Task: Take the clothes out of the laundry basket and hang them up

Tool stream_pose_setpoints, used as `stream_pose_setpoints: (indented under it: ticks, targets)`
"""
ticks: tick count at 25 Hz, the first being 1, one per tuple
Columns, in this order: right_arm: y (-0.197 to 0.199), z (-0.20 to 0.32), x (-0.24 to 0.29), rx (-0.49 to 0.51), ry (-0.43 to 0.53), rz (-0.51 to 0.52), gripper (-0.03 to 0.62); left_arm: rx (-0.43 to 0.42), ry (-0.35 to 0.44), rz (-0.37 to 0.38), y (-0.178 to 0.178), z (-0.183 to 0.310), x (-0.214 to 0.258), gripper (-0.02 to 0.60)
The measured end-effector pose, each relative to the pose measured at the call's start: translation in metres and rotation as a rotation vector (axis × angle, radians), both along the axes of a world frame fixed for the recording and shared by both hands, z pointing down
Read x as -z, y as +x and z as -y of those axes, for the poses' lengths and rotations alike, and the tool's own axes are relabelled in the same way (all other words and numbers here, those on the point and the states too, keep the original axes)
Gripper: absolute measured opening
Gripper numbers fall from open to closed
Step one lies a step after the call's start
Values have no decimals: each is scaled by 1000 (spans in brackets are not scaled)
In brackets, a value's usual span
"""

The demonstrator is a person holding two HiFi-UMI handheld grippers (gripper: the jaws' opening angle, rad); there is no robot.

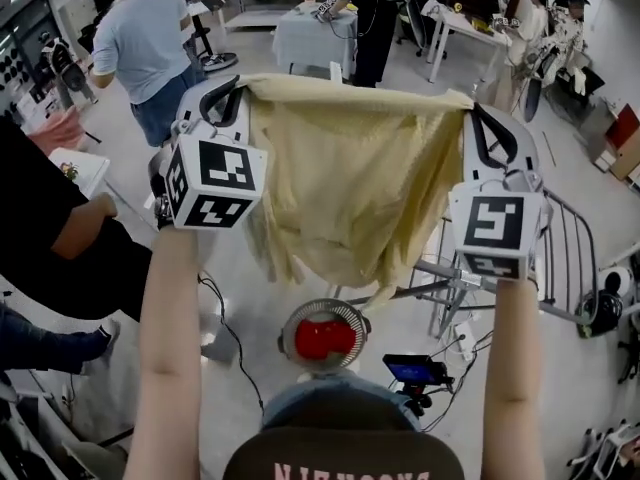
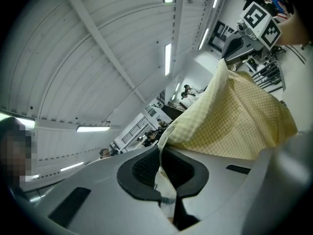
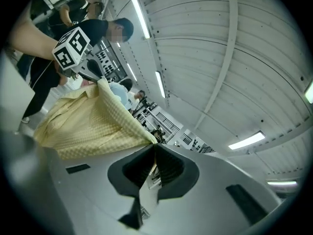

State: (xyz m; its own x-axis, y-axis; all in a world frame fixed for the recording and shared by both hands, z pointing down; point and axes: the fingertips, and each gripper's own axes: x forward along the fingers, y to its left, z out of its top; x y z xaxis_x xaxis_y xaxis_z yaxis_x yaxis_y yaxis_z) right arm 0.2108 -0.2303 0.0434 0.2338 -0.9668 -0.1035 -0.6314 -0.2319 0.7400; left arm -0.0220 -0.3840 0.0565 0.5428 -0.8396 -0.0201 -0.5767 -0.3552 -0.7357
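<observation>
Two claws pinch one yellow cloth (image 1: pixel 350 178): my left claw (image 1: pixel 238 86) and my right claw (image 1: pixel 472 110) each hold a top corner, stretching it wide.

You hold two grippers: left gripper (image 1: pixel 238 86), right gripper (image 1: pixel 474 110). Two marker cubes, one per gripper: left cube (image 1: pixel 215 183), right cube (image 1: pixel 497 230). One yellow garment (image 1: pixel 350 178). On floor below you: one round basket (image 1: pixel 325 306), one red item (image 1: pixel 325 340) inside it, one small lit screen (image 1: pixel 415 370). One drying rack (image 1: pixel 572 243). One white-covered table (image 1: pixel 310 33). Bystanders: at least four; those at far right too small to count surely.
</observation>
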Motion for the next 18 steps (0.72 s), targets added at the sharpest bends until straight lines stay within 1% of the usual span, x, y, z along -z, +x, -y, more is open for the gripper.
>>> stream_pose_setpoints:
  ticks: [4, 8, 11, 15, 18]
  targets:
    - [17, 13, 17, -8, -2, -79, 14, 19, 44, 18, 15, 11, 21, 12]
    - [40, 26, 28, -63, -2, -218, 14, 40, 117, 50, 36, 20, 39, 12]
    - [57, 35, 32, -107, -11, -282, 14, 46, 164, 93, 51, 23, 51, 12]
    - [76, 42, 27, -191, -15, -385, 14, 43, 190, 149, 70, 29, 51, 12]
    - [77, 56, 19, -236, -20, -425, 14, 37, 199, 173, 73, 45, 45, 12]
